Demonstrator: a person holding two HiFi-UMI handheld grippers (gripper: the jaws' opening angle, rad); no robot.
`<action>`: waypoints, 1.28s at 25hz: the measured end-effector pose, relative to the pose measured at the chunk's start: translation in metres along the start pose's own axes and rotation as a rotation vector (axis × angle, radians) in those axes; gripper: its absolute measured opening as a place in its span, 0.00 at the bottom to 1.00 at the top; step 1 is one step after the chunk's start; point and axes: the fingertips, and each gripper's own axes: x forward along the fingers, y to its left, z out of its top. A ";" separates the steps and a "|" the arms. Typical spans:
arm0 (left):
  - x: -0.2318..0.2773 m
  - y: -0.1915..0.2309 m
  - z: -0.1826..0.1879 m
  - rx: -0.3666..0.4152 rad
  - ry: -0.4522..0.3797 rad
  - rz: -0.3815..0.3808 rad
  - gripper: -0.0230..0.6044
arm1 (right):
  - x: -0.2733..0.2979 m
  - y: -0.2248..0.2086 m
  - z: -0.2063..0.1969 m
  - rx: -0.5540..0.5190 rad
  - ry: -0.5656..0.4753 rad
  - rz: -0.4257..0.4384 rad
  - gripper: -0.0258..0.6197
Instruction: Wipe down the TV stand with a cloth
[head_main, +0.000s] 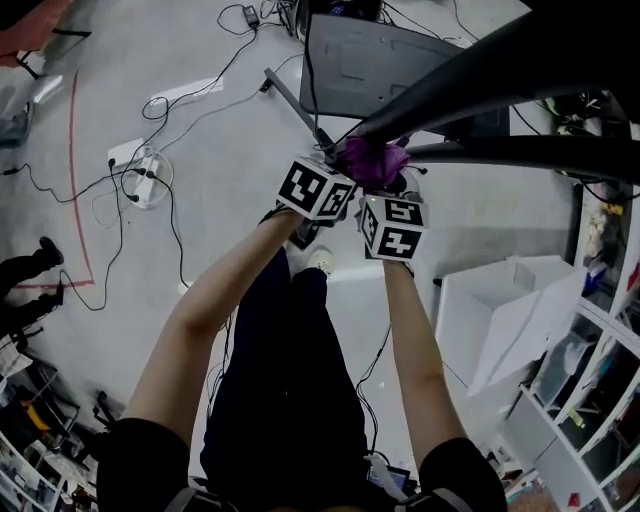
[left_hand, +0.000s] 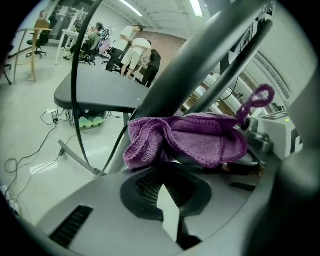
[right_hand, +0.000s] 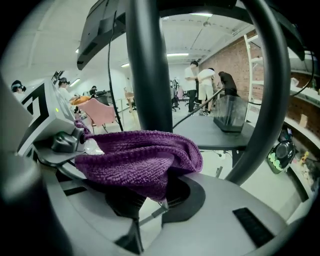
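At the centre of the head view, my left gripper (head_main: 343, 170) points up toward the stand. In its own view its fingers (left_hand: 150, 182) are drawn nearly together, leaving only a thin wedge of light between them. The near fold of the purple microfibre cloth (left_hand: 192, 137) sits right at their tips, and I judge that fold to be pinched.

The cloth (head_main: 372, 160) is bunched just right of that, between the two grippers. It lies against the spot where the bars of the dark tubular metal TV stand (head_main: 470, 70) meet.

My right gripper (head_main: 385, 190) comes in from the lower right. In its own view its jaws are closed under the cloth (right_hand: 142, 157), which drapes over them in a thick wad in front of the upright (right_hand: 147, 65).

I read the wiping as being at that junction only. No streak or cleaned patch shows on the metal, so I can't tell how much is already done. The long bars running to the upper right of the frame look left to do.
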 end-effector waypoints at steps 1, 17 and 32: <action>0.005 0.007 -0.006 -0.011 0.003 0.004 0.05 | 0.007 0.001 -0.008 -0.004 0.015 -0.001 0.14; 0.116 0.116 -0.107 -0.049 0.076 0.017 0.05 | 0.129 -0.017 -0.150 0.026 0.130 0.008 0.14; 0.205 0.211 -0.187 -0.066 0.074 0.011 0.05 | 0.231 -0.031 -0.266 0.033 0.135 -0.007 0.14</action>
